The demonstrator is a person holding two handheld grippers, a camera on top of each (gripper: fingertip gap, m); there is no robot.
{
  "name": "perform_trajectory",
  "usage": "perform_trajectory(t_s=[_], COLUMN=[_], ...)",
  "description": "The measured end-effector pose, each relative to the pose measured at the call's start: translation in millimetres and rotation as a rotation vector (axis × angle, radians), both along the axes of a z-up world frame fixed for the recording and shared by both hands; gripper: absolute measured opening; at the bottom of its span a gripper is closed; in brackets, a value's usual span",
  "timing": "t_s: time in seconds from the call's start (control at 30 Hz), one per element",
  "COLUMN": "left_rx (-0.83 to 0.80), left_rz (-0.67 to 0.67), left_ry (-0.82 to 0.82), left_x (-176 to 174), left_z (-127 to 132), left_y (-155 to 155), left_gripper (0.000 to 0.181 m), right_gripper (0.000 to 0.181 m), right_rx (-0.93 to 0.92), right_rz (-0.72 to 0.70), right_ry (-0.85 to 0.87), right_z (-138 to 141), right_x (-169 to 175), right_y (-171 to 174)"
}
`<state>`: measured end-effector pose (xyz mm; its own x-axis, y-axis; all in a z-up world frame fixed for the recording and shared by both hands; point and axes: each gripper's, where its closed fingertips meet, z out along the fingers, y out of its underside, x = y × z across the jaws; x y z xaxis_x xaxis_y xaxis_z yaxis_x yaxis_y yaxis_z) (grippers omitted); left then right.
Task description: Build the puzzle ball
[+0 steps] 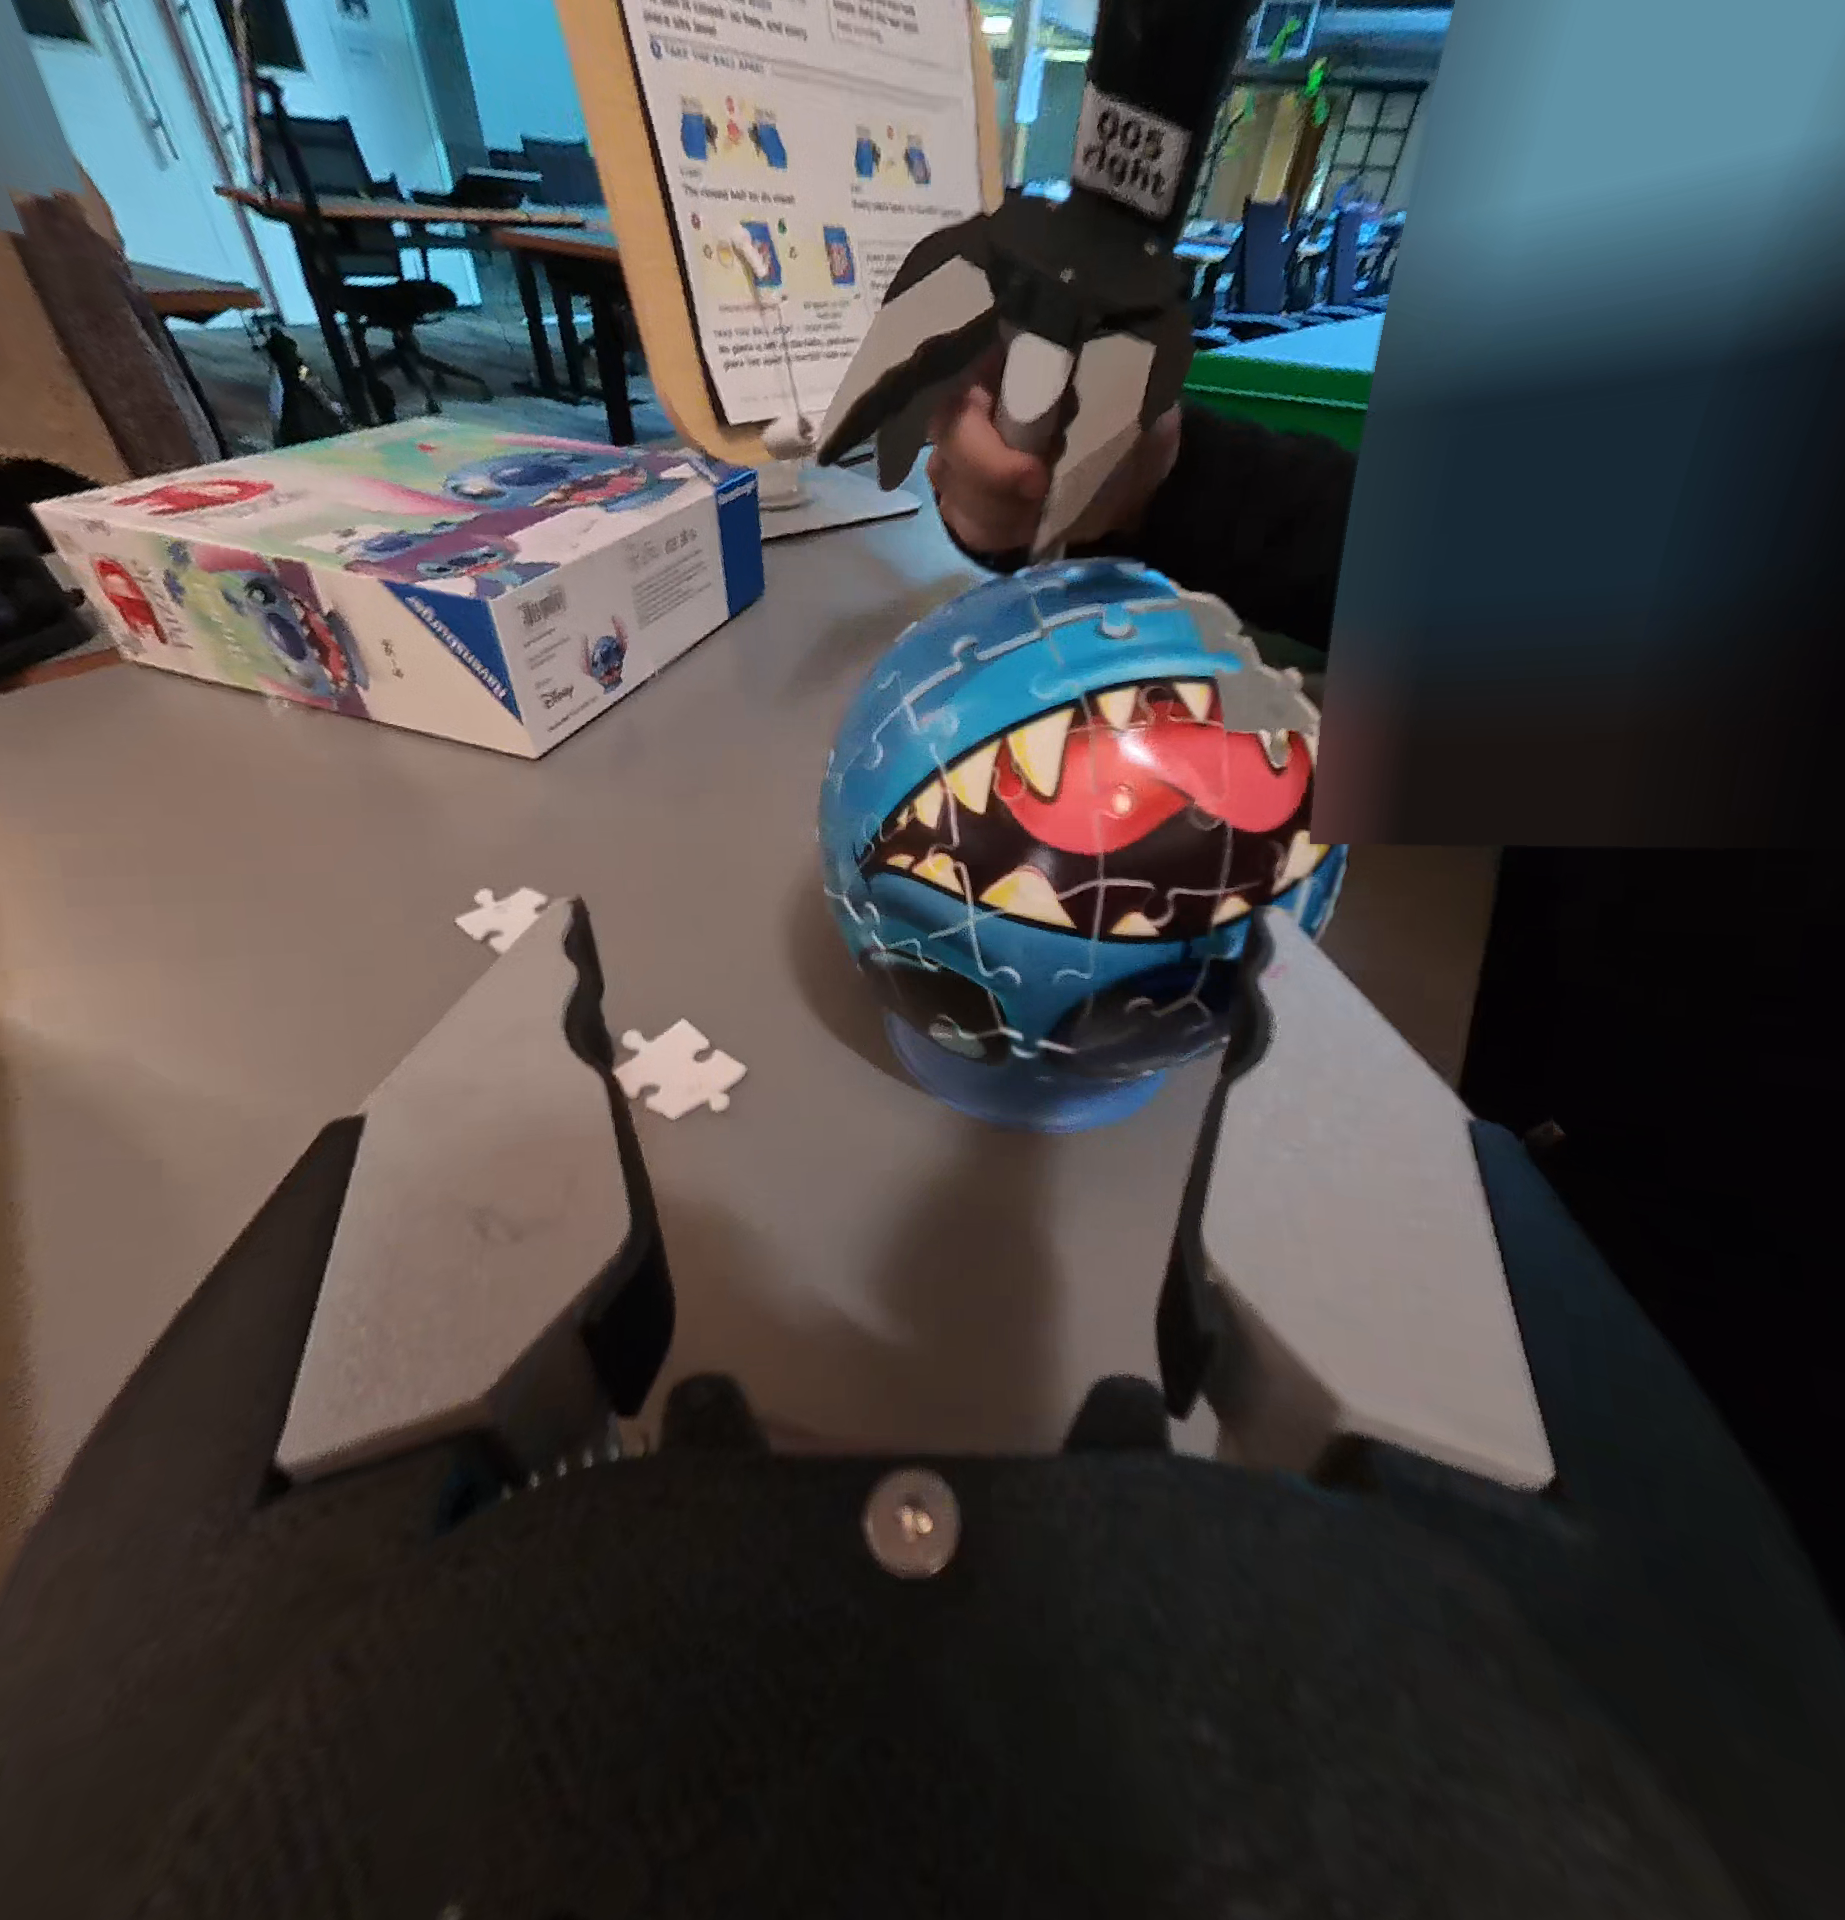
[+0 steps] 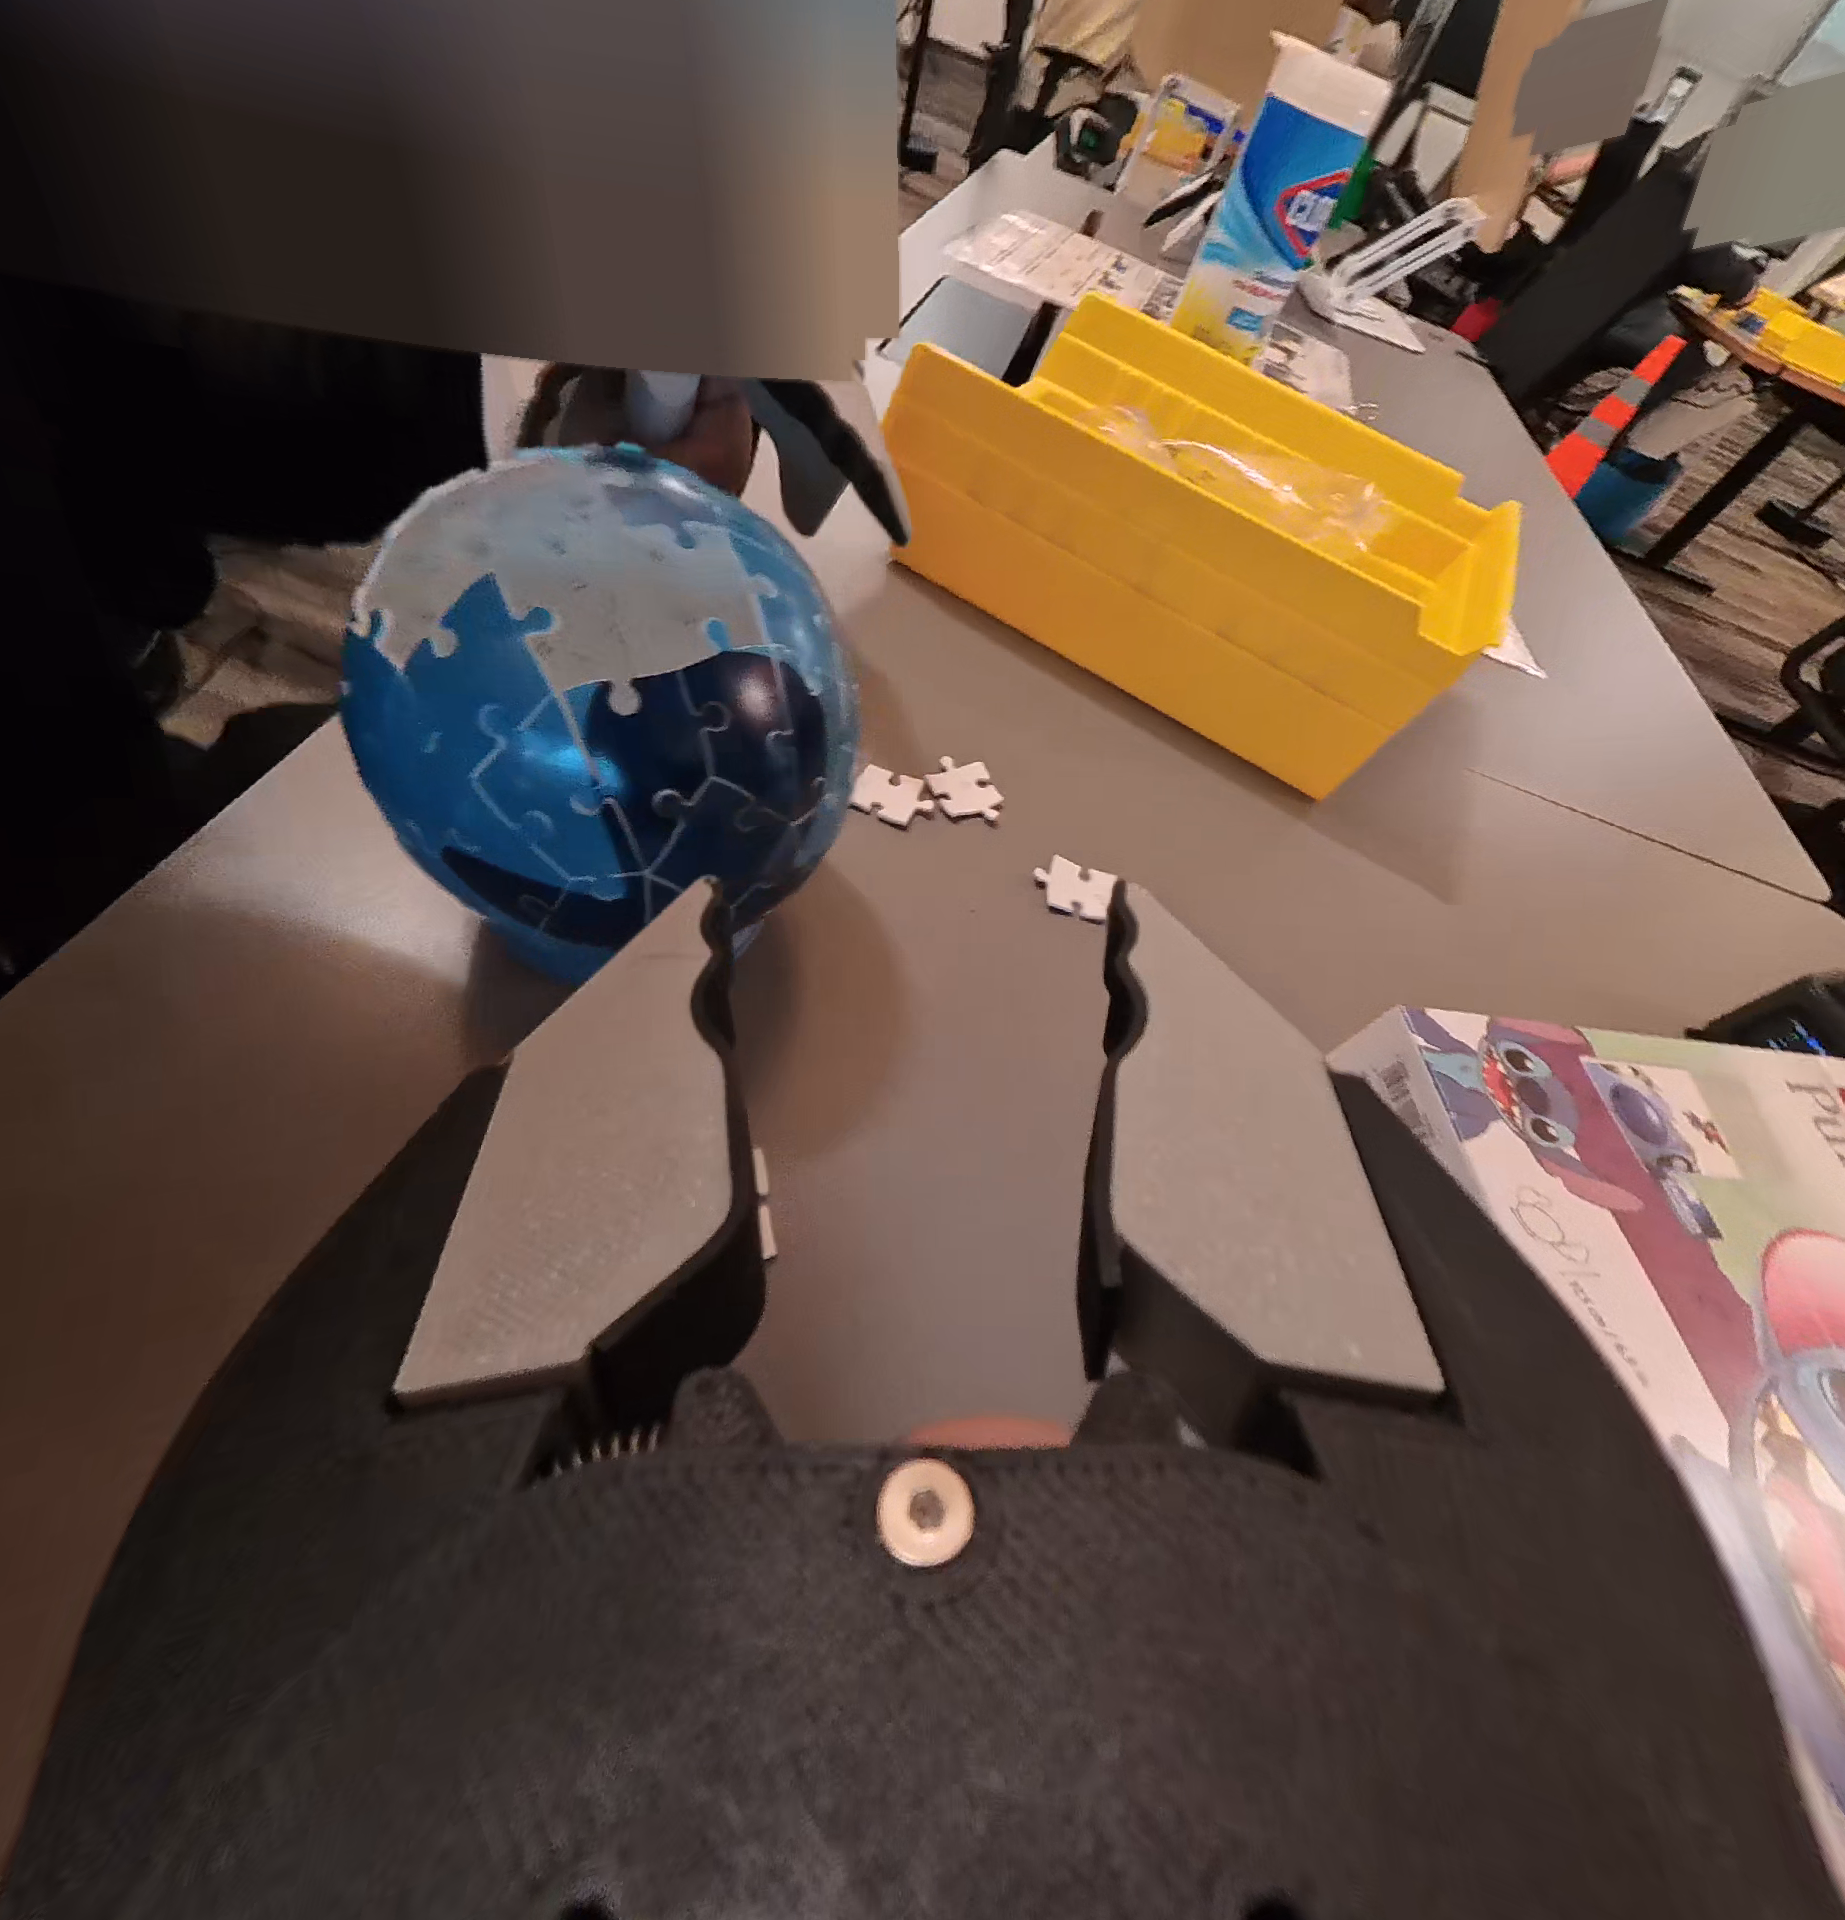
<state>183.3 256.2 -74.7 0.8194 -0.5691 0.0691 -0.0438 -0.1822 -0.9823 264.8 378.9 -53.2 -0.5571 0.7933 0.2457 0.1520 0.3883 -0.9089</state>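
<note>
Right wrist view shows both grippers' fingers spread and empty near the unfinished puzzle ball [image 2: 596,707]; a careless nudge could roll it off its stand.

The blue puzzle ball [image 1: 1074,831] stands upright on its blue base — toothy mouth pieced, crown open — white loose pieces [image 2: 928,792] lying on the bench [image 1: 274,831] just beside.

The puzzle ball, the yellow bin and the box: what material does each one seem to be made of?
Puzzle ball: probably glossy plastic pieces; highlights shine on its curved, printed surface.
Yellow bin: looks like moulded plastic, one even colour with ribbed walls.
Box: apparently printed cardboard, with sharp folded edges and a smooth, slightly shiny print.
</note>
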Motion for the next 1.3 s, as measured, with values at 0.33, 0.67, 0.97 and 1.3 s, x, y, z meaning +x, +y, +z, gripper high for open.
perform_trajectory(t_s=[0.33, 0.67, 0.97, 1.3], left_rx=[0.113, 0.106, 0.13, 0.195], left_rz=[-0.043, -0.053, -0.078, 0.003], left_ry=[-0.077, -0.056, -0.055, -0.091], left_x=[-1, 2, 5, -8], left_z=[11, 8, 10, 20], left_y=[-5, -5, -8, -3], left_gripper=[0.111, 0.112, 0.106, 0.103], right_gripper=[0.057, 0.058, 0.056, 0.052], right_rx=[-0.101, -0.06, 0.024, 0.164], right_rz=[-0.154, -0.149, 0.035, 0.102], right_ry=[0.071, 0.065, 0.083, 0.155], right_z=[-16, -27, 20, 68], right_x=[-19, -22, -14, -1], right_y=[44, 40, -4, -42])
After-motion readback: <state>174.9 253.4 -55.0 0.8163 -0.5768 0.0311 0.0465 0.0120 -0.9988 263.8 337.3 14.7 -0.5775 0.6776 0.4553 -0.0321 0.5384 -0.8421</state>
